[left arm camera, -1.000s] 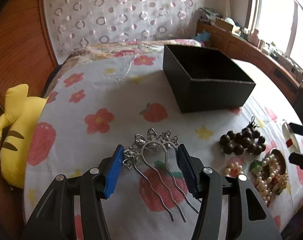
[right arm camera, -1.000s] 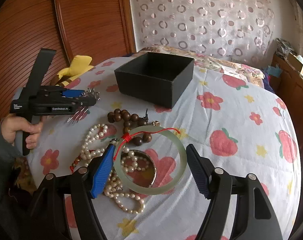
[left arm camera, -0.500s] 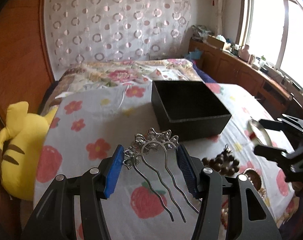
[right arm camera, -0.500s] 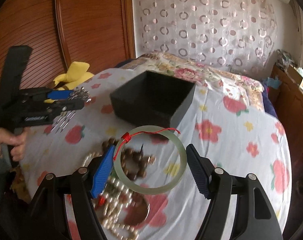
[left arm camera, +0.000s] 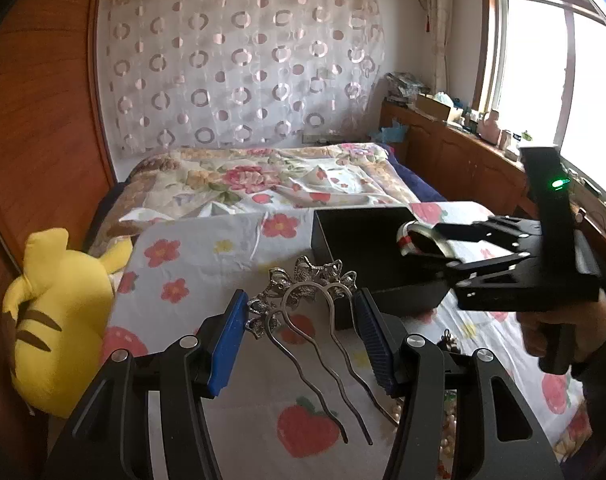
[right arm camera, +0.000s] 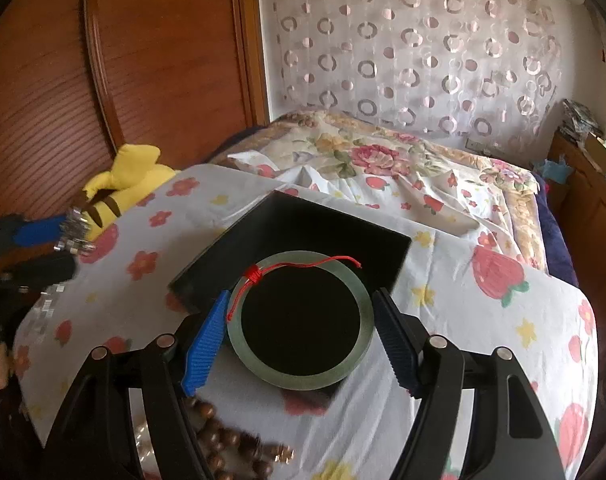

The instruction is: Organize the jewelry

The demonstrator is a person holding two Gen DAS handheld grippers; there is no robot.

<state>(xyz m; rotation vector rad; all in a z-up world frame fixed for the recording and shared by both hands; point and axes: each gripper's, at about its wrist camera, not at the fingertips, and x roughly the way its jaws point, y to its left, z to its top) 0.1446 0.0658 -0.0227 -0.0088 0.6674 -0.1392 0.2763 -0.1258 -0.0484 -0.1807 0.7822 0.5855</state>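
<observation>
Jewelry sorting, early stage: nothing visible in the black box (right arm camera: 303,236) yet.
Near to far: wooden beads (right arm camera: 227,440) & pearls (left arm camera: 449,428) lie on the bedspread (right arm camera: 463,360) in front of the box, not yet packed. Left gripper (left arm camera: 301,332) is clamped on a silver hair comb (left arm camera: 303,292), short of the box's near wall. Right gripper (right arm camera: 299,336) grips a green bangle (right arm camera: 301,380) w/ red string, over the box opening, looks ready to drop.

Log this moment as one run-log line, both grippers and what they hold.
left gripper: shut on silver hair comb | right gripper: shut on jade bangle, over black box | wooden beads on bedsheet
</observation>
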